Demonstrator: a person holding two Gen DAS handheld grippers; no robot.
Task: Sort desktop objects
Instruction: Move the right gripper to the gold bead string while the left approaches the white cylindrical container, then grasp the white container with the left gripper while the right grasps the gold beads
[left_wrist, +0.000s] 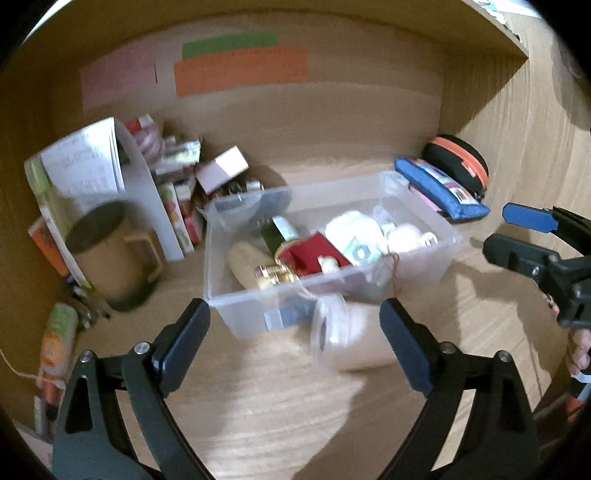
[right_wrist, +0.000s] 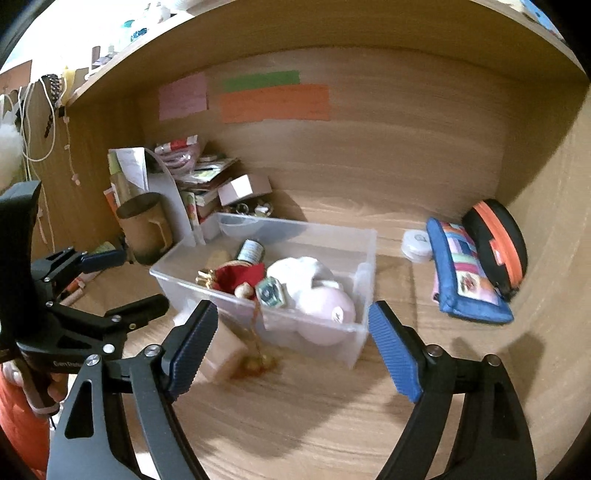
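A clear plastic bin (left_wrist: 436, 254) (right_wrist: 362, 269) stands on the wooden desk and holds a red pouch (left_wrist: 314, 254) (right_wrist: 240, 277), a white plush toy (left_wrist: 354, 229) (right_wrist: 306, 277), a small bottle (right_wrist: 251, 251) and gold trinkets (left_wrist: 275, 275). A clear tape roll (left_wrist: 332, 328) lies on its side just in front of the bin; in the right wrist view it shows blurred (right_wrist: 225, 354). My left gripper (left_wrist: 295, 332) is open and empty, its fingers either side of the roll. My right gripper (right_wrist: 291, 343) is open and empty before the bin.
A brown mug (left_wrist: 110, 254) (right_wrist: 147, 229) and a pile of books and small boxes (left_wrist: 177, 192) sit at the back left. A blue pencil case (left_wrist: 443, 192) (right_wrist: 469, 277), a black-and-orange round case (right_wrist: 495, 240) and a small white tin (right_wrist: 417, 243) lie at the right.
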